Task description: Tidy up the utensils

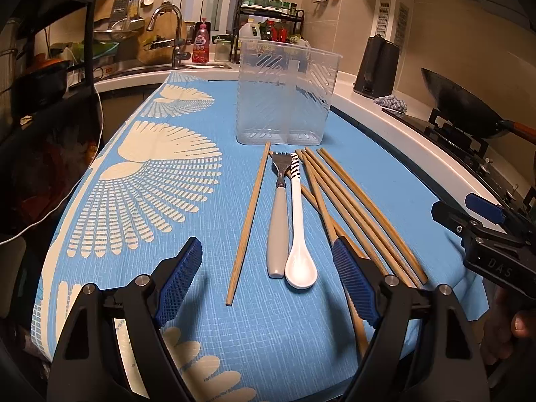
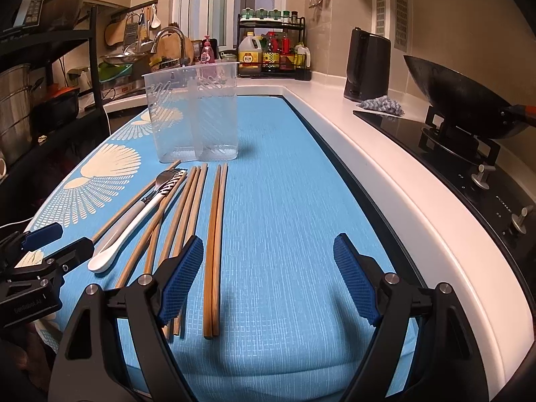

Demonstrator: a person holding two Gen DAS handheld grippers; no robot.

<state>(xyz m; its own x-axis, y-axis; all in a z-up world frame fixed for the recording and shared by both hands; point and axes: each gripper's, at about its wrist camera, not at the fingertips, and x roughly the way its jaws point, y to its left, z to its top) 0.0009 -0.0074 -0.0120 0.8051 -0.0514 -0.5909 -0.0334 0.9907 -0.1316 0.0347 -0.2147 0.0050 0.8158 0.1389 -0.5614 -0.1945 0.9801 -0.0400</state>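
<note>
A: What does the left wrist view give that the right one does not?

B: It looks straight along the utensils. A single chopstick [image 1: 248, 224] lies apart on the left, then the fork [image 1: 278, 214] with a grey handle, then the white spoon [image 1: 299, 231], bowl toward the camera. The right wrist view sees these only from the side, at its left, half overlapping.

A: And the right view?

B: It shows a pair of chopsticks [image 2: 216, 244] lying parallel and touching, a little apart from the rest of the bundle, and far more of the blue cloth [image 2: 284, 217], which is bare on that side. It also shows the white counter [image 2: 385, 154] curving beside the cloth, the black wok [image 2: 465, 100] on the stove and the dark kettle [image 2: 366, 63].

A: Materials, from large to small?

B: The cloth is woven, blue with cream fan shapes. The clear plastic container [image 1: 284, 97] stands upright behind the utensils, with ribbed walls and a divider inside; nothing is in it. The bundle of chopsticks [image 1: 351, 207] is light wood, thin and straight, some crossing. The spoon is glossy, with black stripes at the handle end.

A: The grippers?

B: The left gripper [image 1: 268, 281] hovers with jaws wide, grasping nothing; the chopstick, fork and spoon ends lie between its blue textured pads [image 1: 355, 281]. The right gripper [image 2: 268, 274] is also released, above the cloth beside the pair.

A: The room?

B: A kitchen: a sink with a faucet [image 1: 167, 30], a spice rack [image 2: 273, 47], tools hanging on the wall.
</note>
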